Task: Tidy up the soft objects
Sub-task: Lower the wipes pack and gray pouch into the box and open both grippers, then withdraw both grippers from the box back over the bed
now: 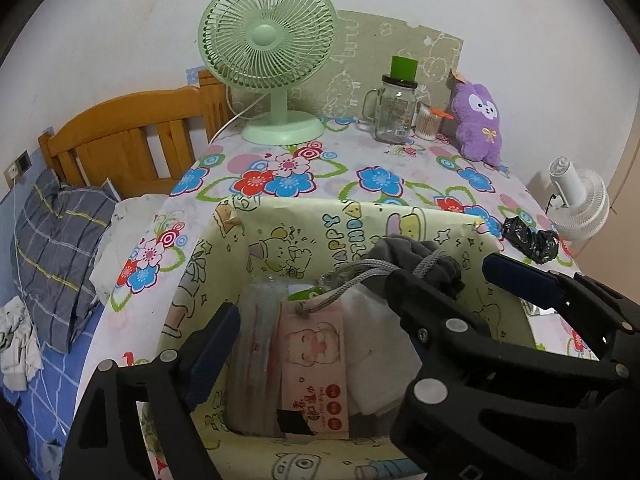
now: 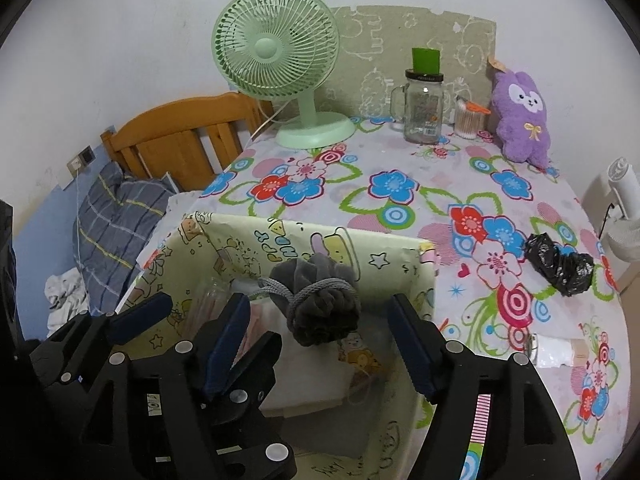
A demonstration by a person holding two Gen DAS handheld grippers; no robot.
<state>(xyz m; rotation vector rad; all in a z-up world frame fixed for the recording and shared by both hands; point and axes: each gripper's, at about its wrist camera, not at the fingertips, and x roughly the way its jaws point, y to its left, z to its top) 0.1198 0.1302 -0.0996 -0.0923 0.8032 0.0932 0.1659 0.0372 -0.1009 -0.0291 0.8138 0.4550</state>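
Tongs both spread wide above a yellow cartoon-printed box (image 2: 304,240) at the near edge of a flowered tablecloth (image 2: 400,168). Left gripper (image 1: 360,292) open, blue pads well apart, nothing pressed between them; in the right wrist view seen again at lower left (image 2: 204,312), over the box's near-left corner. Right gripper (image 2: 320,340) likewise open, pads clear on either side of a grey mesh bath pouf (image 2: 320,300), touching it on neither side as far as can be told. Pouf bunched and tied round the middle with a grey cord (image 2: 316,292), hanging or resting just inside the box, partly over the far wall; whether it lies on the contents below cannot be told. Beneath it in the box: a pink pack of baby wipes (image 1: 316,360), a white folded cloth (image 1: 372,340) and a clear plastic packet (image 1: 256,320). Beyond the box on the table: a green desk fan (image 2: 276,48), a glass mug jar (image 2: 422,108) with a green cup on its lid, a tub of cotton swabs (image 2: 468,120) and a purple plush toy (image 2: 520,116) against the wall. Crumpled black plastic bag (image 2: 560,264) well to the right of the box, and a small white roll (image 2: 556,352) nearer the table edge. Wooden bed headboard (image 2: 180,136) and a plaid pillow (image 2: 116,216) off to the left.
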